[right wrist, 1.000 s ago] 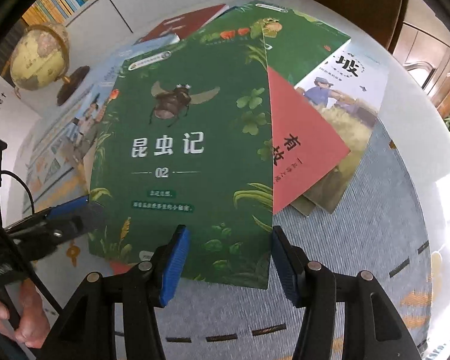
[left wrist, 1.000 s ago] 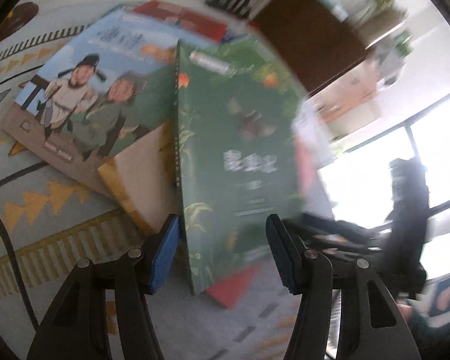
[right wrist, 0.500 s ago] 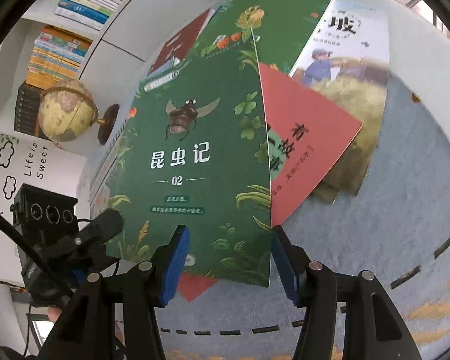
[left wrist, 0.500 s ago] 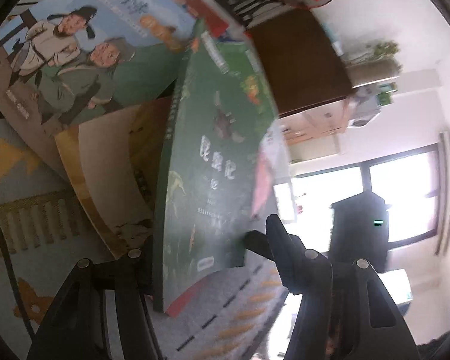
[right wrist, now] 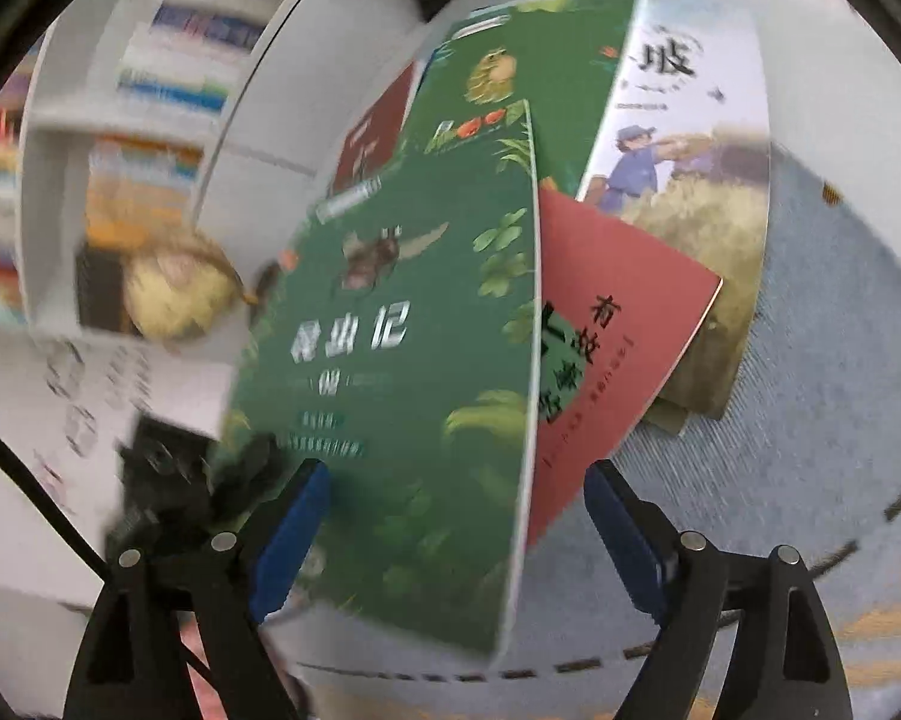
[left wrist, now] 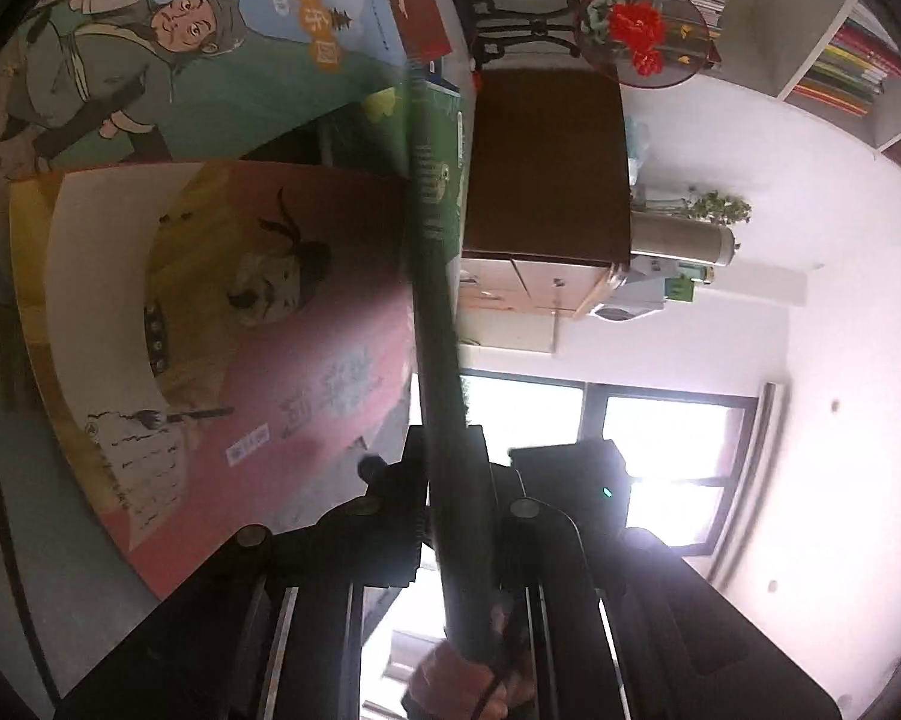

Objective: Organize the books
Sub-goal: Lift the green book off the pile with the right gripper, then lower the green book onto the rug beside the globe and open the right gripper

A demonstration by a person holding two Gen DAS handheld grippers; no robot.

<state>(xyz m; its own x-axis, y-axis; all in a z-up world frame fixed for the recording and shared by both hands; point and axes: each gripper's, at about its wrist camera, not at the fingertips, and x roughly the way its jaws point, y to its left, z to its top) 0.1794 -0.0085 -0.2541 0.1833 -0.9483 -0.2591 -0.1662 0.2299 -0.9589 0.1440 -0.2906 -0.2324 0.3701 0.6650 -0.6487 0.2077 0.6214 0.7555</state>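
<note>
The green book (right wrist: 402, 372) has a smooth, faintly glossy paper cover; the table's cloth (right wrist: 810, 360) looks woven and matt.

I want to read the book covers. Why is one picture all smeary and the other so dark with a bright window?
Right wrist view: motion blur smears the green insect book and the globe. Left wrist view: glare from the window behind leaves the left gripper and the same book's edge nearly black; the pink book stays readable.

Seven loose books show: two green (right wrist: 390, 360) (right wrist: 540, 78), three red (right wrist: 618, 324) (right wrist: 372, 138) (left wrist: 240, 324), one white (right wrist: 690, 138), one blue (left wrist: 210, 42). One globe (right wrist: 174, 288) sits at nine o'clock.
</note>
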